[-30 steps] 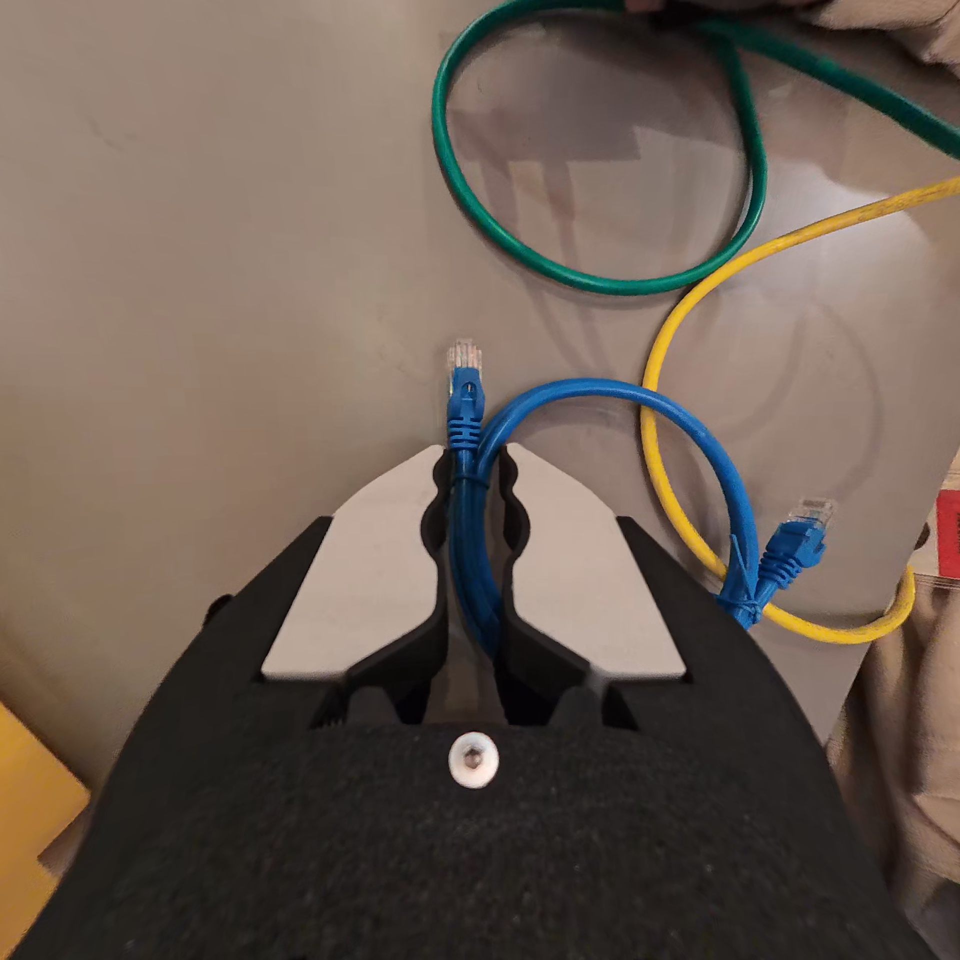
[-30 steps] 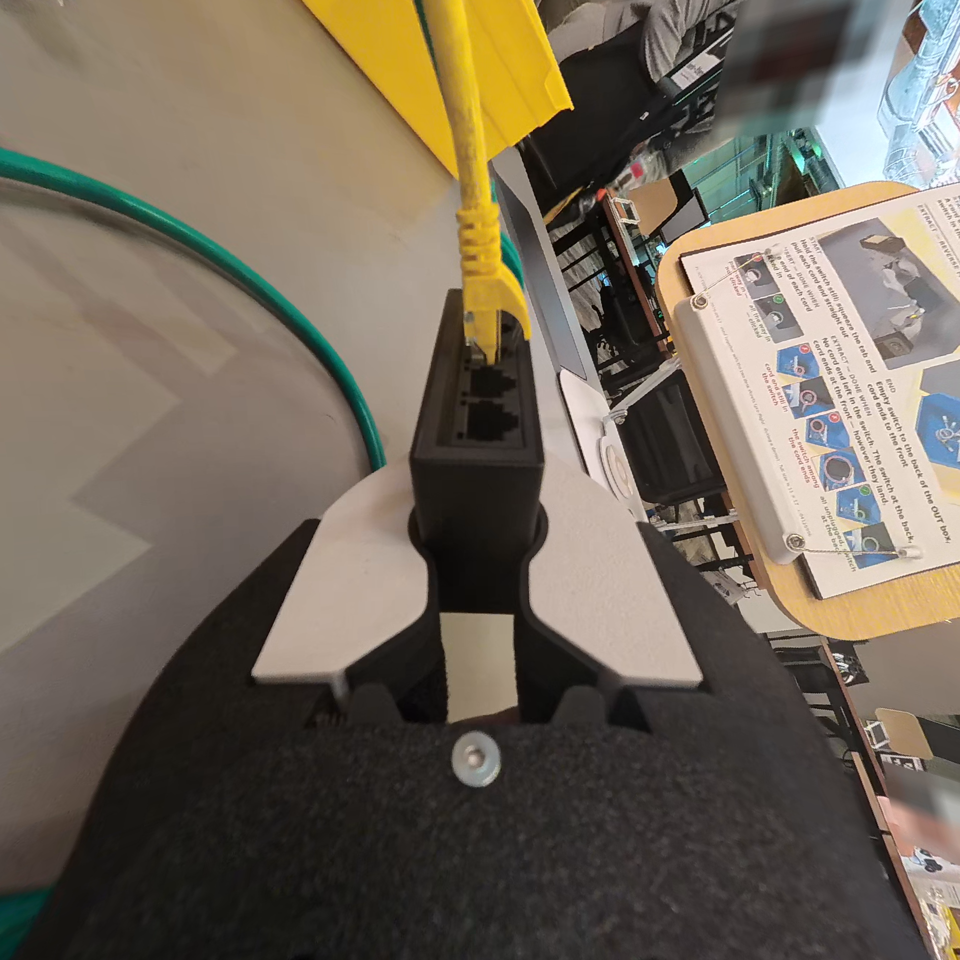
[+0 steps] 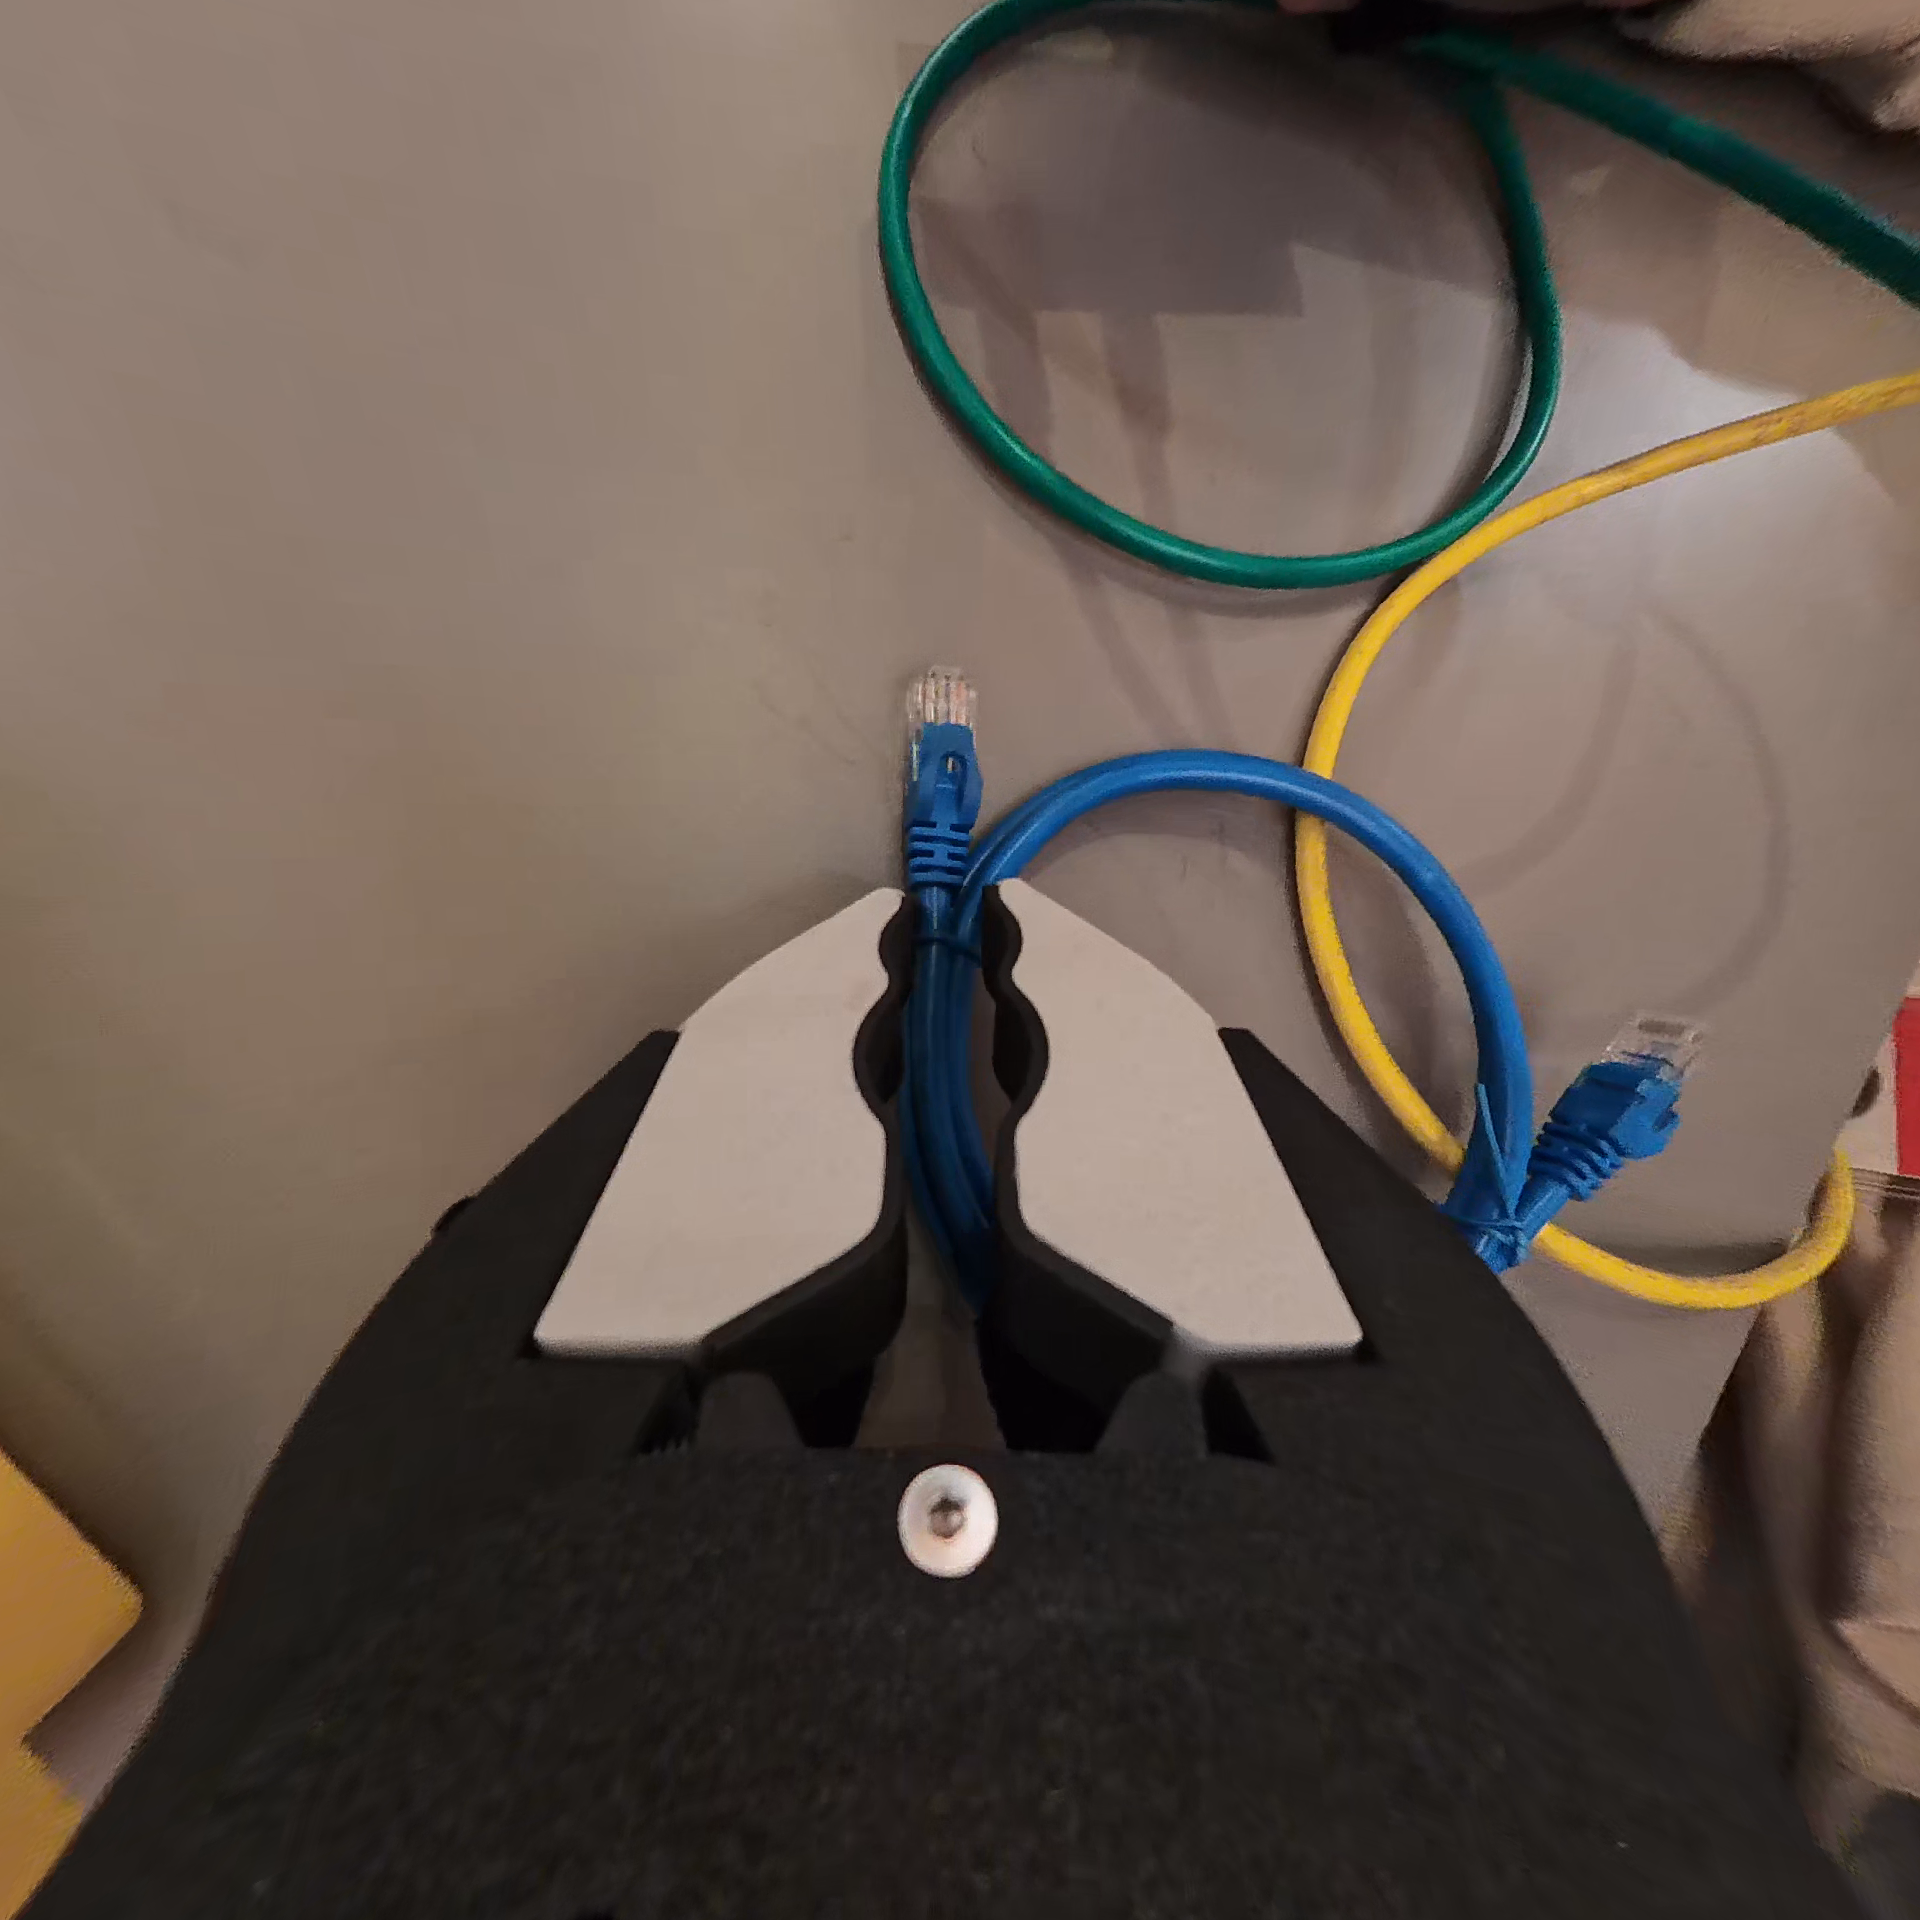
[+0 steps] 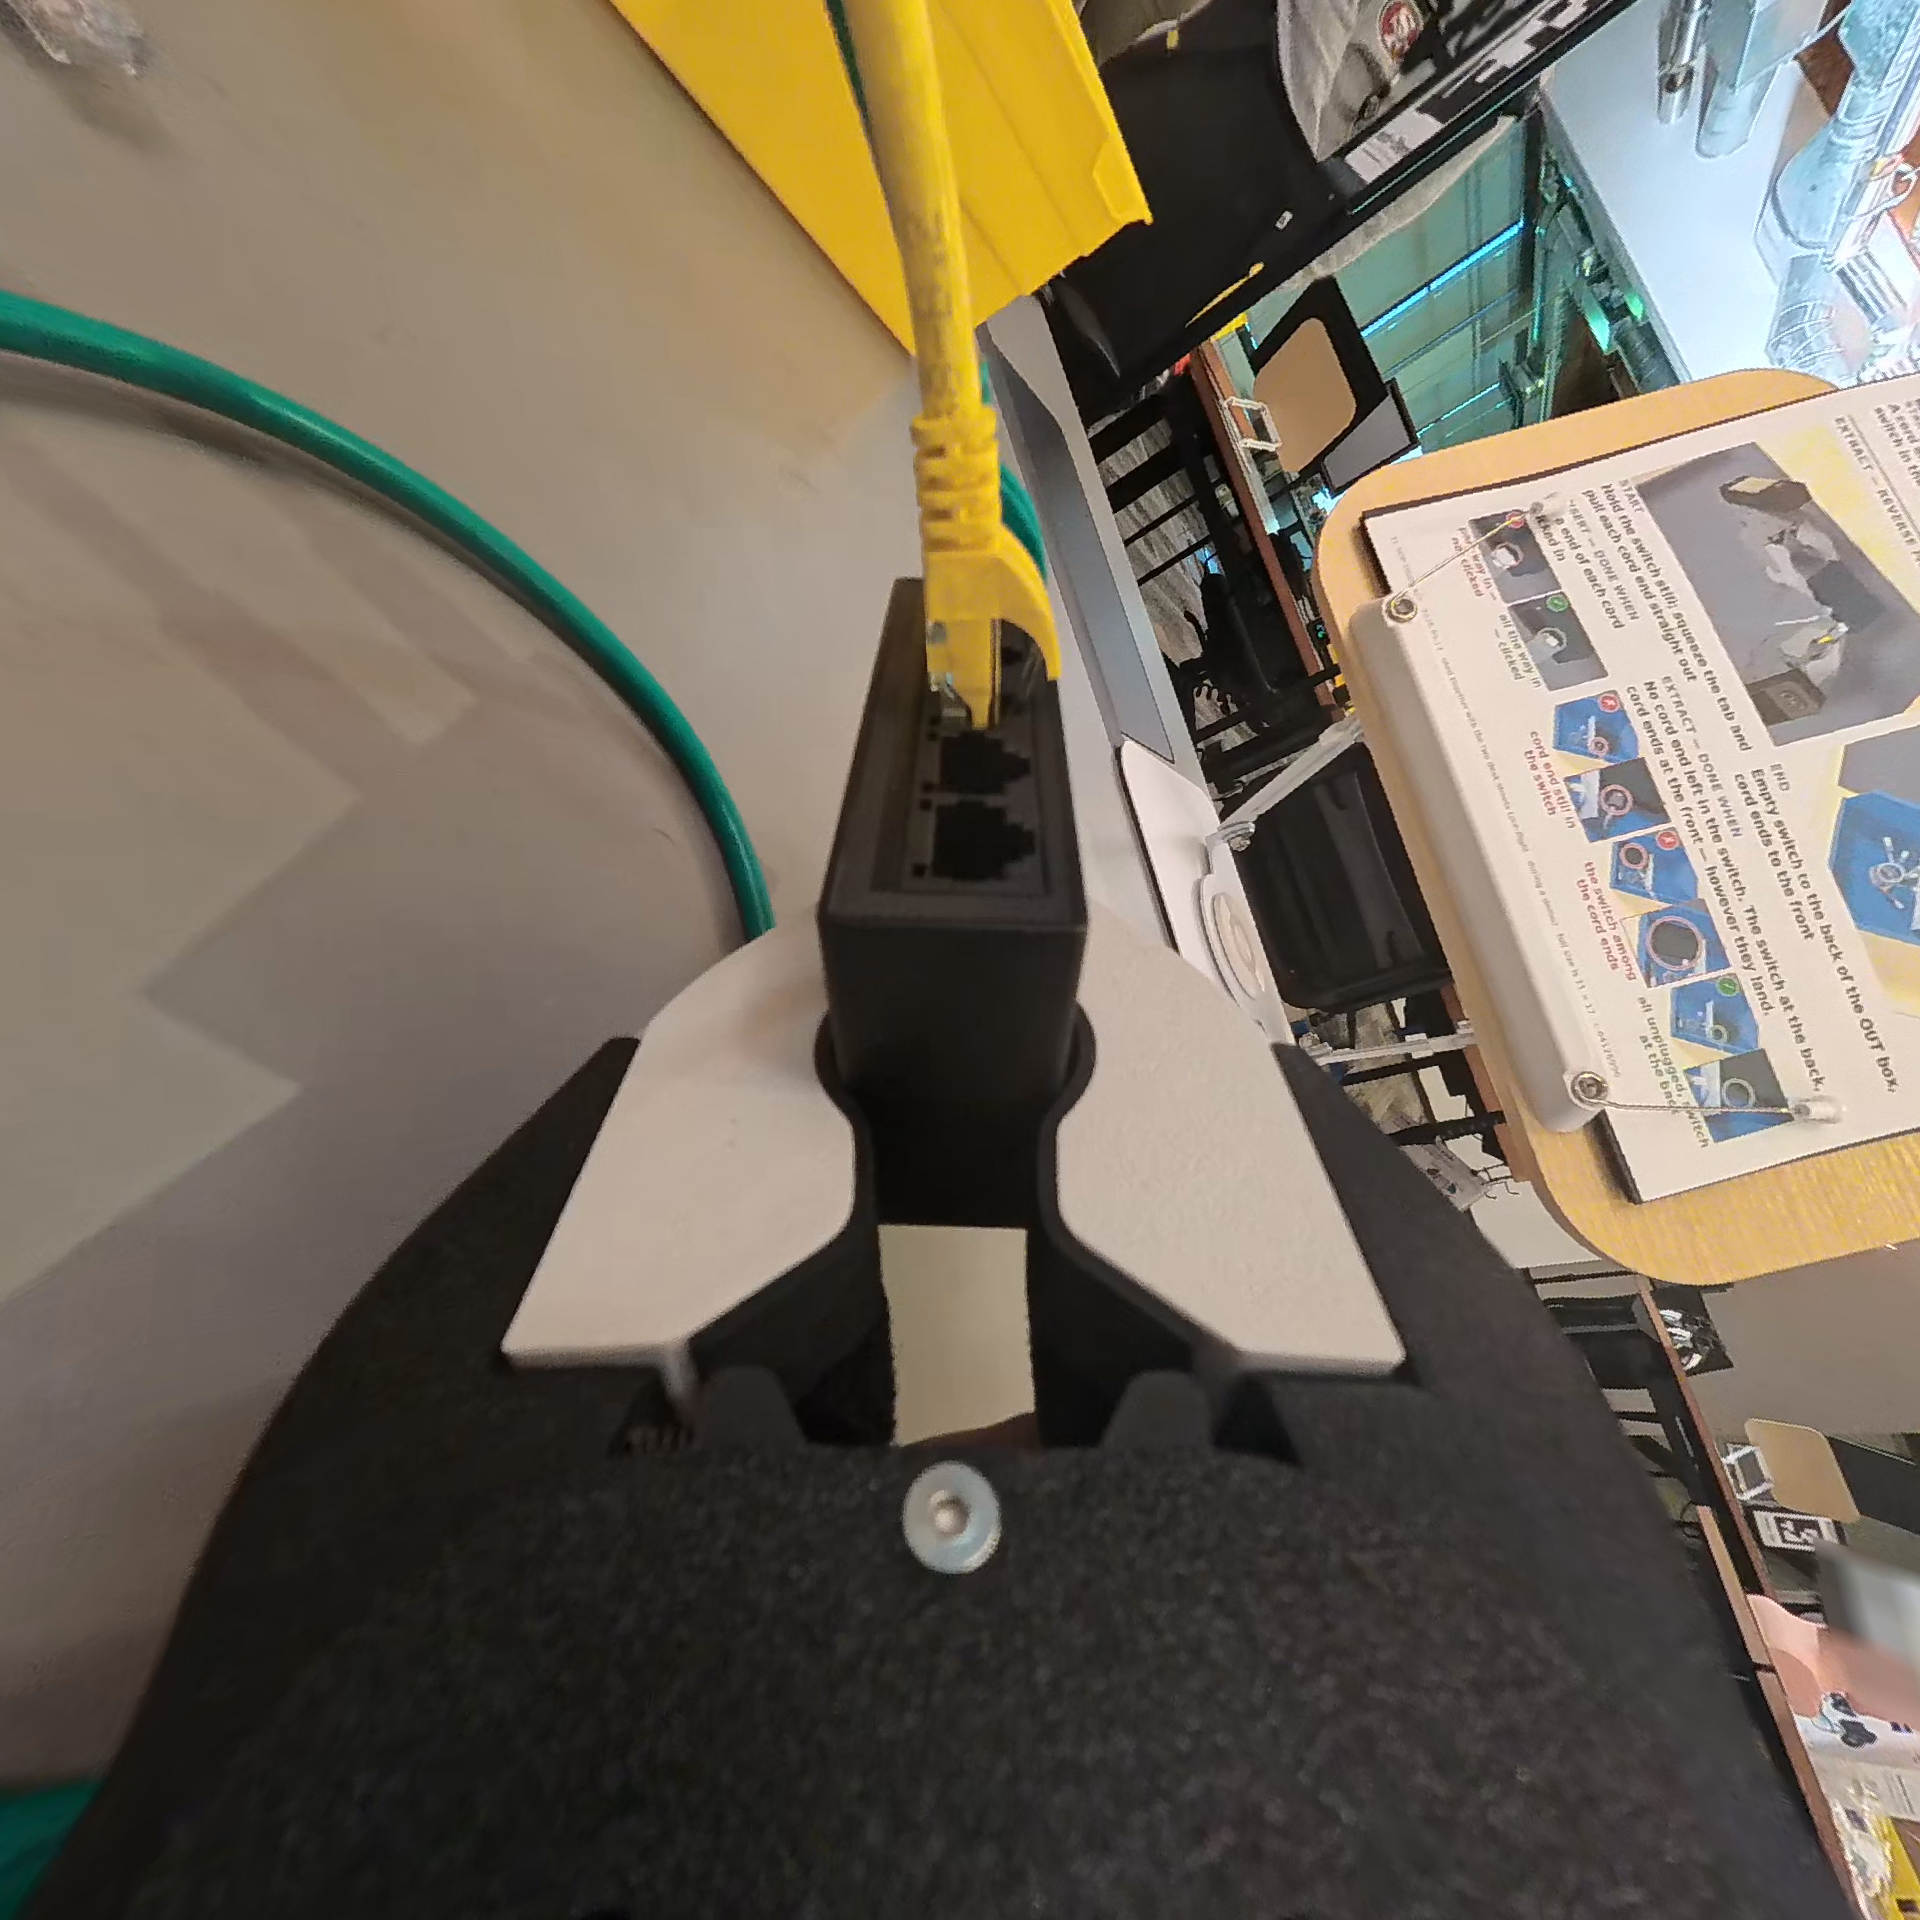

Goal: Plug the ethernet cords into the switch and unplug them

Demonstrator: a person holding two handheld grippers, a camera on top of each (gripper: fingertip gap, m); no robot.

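In the left wrist view, the left gripper [image 3: 948, 904] pinches the blue cord [image 3: 1382, 831] just behind its plug, which sticks out past the fingertips over the grey table [image 3: 416, 520]. A green cord [image 3: 1195, 551] and a yellow cord [image 3: 1320, 883] lie near.

In the right wrist view, the right gripper [image 4: 951, 997] squeezes the black switch [image 4: 951, 935]; the yellow cord's plug [image 4: 971, 623] sits in its far port, and two near ports are empty

In the left wrist view the grey table [image 3: 416, 520] lay bare across the left and upper left, whereas the green cord's [image 3: 1195, 540] loop at upper right and the yellow cord's [image 3: 1320, 831] curve at right barred those sides.
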